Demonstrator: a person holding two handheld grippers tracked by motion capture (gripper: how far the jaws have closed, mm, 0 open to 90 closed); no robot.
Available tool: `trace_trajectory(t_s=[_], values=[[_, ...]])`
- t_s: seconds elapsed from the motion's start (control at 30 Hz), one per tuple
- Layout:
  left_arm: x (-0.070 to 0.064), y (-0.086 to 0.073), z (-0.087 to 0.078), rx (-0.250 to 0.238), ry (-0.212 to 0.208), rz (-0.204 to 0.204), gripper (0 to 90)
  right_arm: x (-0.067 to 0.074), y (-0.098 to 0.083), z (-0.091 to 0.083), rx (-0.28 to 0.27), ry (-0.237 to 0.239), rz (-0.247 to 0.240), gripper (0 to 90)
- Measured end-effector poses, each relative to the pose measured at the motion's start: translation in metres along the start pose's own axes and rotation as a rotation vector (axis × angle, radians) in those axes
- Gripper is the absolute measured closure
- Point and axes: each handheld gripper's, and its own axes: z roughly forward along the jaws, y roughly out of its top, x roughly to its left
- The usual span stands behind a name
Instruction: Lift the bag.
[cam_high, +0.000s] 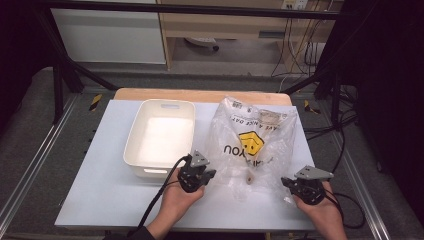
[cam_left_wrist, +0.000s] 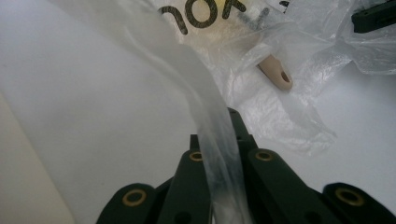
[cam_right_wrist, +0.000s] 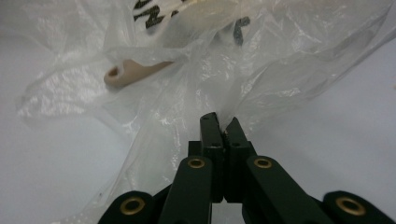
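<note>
a lab corner behind the work table
grey floor (cam_high: 30, 125), pale wooden cabinet (cam_high: 220, 30) and white panel (cam_high: 107, 35) at the back, black frame bars (cam_high: 190, 9), cables (cam_high: 295, 45) hanging right.

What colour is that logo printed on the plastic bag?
Yellow logo with dark lettering on the clear plastic bag; high view shows it best.

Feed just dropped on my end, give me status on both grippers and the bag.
Left gripper shut on plastic bag handle strip. Right gripper shut on bag's near edge. Beige handle pokes from bag mouth. White tub left of bag, clear.

Crinkled film of the plastic bag (cam_high: 252, 145) hides all but the beige handle (cam_left_wrist: 276, 73) of the thing inside.
</note>
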Motion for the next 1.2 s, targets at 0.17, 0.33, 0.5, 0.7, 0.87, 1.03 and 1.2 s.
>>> trace_trajectory(t_s=[0.17,0.33,0.5,0.7,0.87,1.03,1.2], values=[[0.01,0.012,-0.009,-0.012,-0.006,-0.017,90.0,-0.003,0.02,-0.004,-0.028,-0.007,-0.026,90.0],[0.022,0.028,-0.019,-0.031,-0.024,-0.045,90.0,-0.009,0.043,-0.011,-0.055,-0.02,-0.044,90.0],[0.032,0.039,-0.027,-0.034,-0.041,-0.06,90.0,-0.017,0.063,-0.019,-0.07,-0.033,-0.055,90.0],[0.04,0.05,-0.034,-0.043,-0.047,-0.073,90.0,-0.025,0.076,-0.025,-0.078,-0.052,-0.061,90.0],[0.045,0.06,-0.04,-0.048,-0.037,-0.066,90.0,-0.031,0.082,-0.028,-0.089,-0.059,-0.054,90.0],[0.05,0.071,-0.044,-0.058,-0.038,-0.063,90.0,-0.038,0.09,-0.034,-0.106,-0.07,-0.047,90.0],[0.056,0.083,-0.049,-0.072,-0.048,-0.079,90.0,-0.046,0.098,-0.038,-0.111,-0.079,-0.044,90.0]])
